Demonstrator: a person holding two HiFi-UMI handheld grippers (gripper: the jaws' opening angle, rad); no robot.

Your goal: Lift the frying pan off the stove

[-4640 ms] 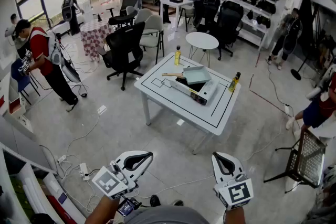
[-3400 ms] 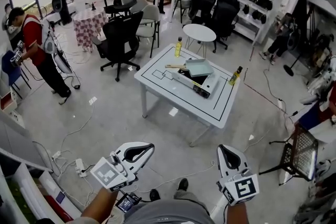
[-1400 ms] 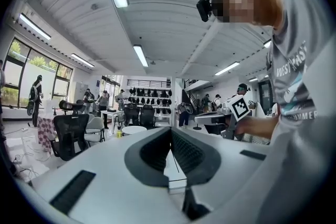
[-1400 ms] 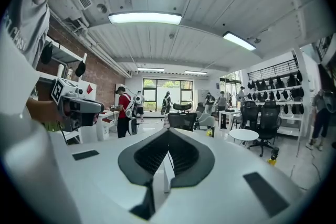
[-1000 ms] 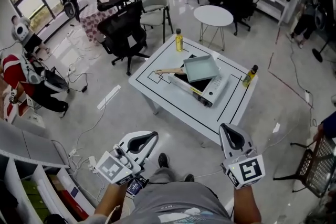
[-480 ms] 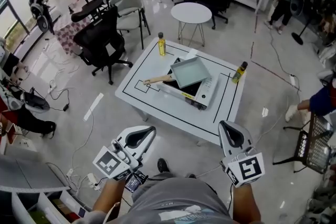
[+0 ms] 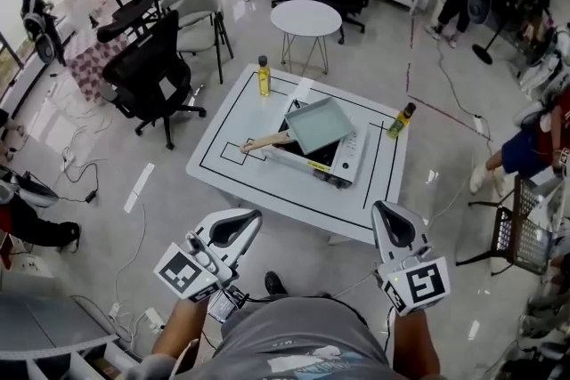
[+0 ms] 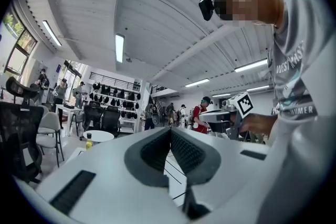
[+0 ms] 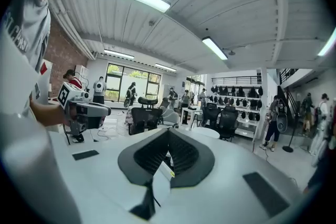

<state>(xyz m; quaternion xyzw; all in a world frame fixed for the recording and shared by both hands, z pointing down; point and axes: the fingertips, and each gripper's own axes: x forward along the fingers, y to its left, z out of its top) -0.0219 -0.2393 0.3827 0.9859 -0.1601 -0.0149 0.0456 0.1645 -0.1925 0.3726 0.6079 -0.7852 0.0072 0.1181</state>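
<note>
Two grippers are in view, both clenched and both empty. The left gripper (image 7: 249, 218) sits at the near left of the head view, and in its own view the ribbed pads (image 8: 157, 149) meet at their tips with nothing between them. The right gripper (image 7: 385, 211) sits at the near right; its pads (image 9: 181, 153) likewise meet at the tips and grasp nothing. Both grippers are short of the near edge of the white table (image 7: 267, 190) and touch nothing on it.

The frying pan (image 7: 318, 124), square and pale green-grey, rests on the portable stove (image 7: 337, 160) near the middle of the table. Its wooden handle (image 7: 267, 141) points left, out over the table top beyond the stove's left end. The pan is well apart from both grippers.

One yellow bottle (image 7: 263, 76) stands upright at the far left of the table. A second bottle (image 7: 403, 120) with a dark cap stands at the table's right edge, just beside the stove's right end. A round white table (image 7: 305, 17) stands beyond the far edge, and a black office chair (image 7: 151, 80) stands to the far left.
</note>
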